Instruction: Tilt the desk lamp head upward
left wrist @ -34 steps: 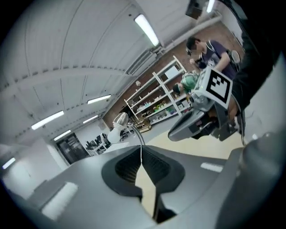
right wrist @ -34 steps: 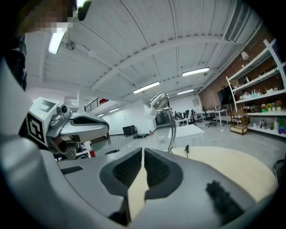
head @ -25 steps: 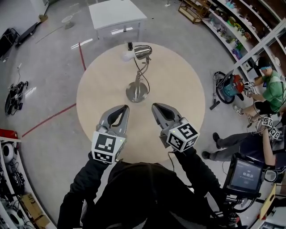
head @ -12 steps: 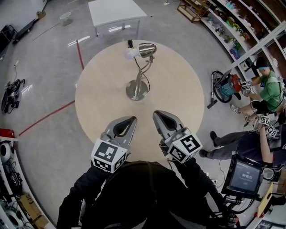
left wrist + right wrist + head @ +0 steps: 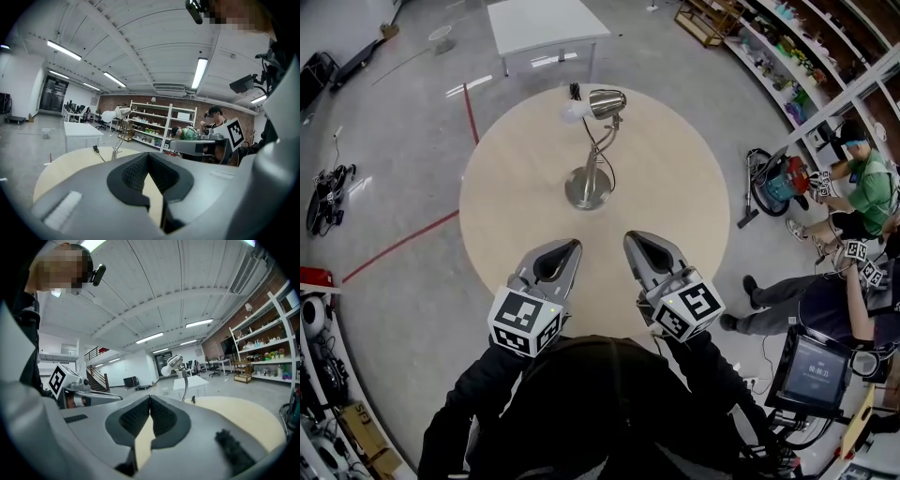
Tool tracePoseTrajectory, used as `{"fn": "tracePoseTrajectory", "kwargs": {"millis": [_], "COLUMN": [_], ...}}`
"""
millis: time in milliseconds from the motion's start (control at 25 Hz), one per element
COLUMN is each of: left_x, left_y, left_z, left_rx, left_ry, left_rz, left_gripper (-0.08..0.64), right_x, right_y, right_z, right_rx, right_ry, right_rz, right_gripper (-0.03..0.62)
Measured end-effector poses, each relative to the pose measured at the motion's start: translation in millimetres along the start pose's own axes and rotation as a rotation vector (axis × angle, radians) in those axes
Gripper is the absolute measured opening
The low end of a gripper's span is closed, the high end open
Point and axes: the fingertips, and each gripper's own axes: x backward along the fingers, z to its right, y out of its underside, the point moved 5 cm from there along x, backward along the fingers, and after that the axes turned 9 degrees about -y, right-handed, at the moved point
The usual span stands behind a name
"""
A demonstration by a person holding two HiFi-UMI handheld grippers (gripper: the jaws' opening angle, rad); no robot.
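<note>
Head view: desk lamp point(image 5: 589, 178) stands past the middle of the round table point(image 5: 511, 202), bare tabletop all around it; left gripper point(image 5: 573, 246) and right gripper point(image 5: 630, 238), both clenched on nothing, hover side by side over the near edge; monitor point(image 5: 814, 367) digits too small to read

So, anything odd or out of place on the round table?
Nothing stands out. The desk lamp stands upright on the table; the left gripper and right gripper are shut, empty, short of it.

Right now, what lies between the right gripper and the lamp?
Only bare table: in the head view, plain pale wood runs from the right gripper to the lamp, with nothing on it.
</note>
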Motion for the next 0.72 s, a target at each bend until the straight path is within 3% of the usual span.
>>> {"fn": "tracePoseTrajectory", "kwargs": {"millis": [720], "left_x": [4.1], "left_y": [-1.3], "left_z": [-5.7], "left_rx": [0.0], "left_ry": [-0.031], "left_rz": [-0.002], "left_gripper": [0.006], "right_x": [-0.8], "right_y": [-6.5], "right_z": [1.3], "right_rx": [0.011], "right_ry": [-0.003], "right_rz": [0.002], "right_gripper": [0.005]}}
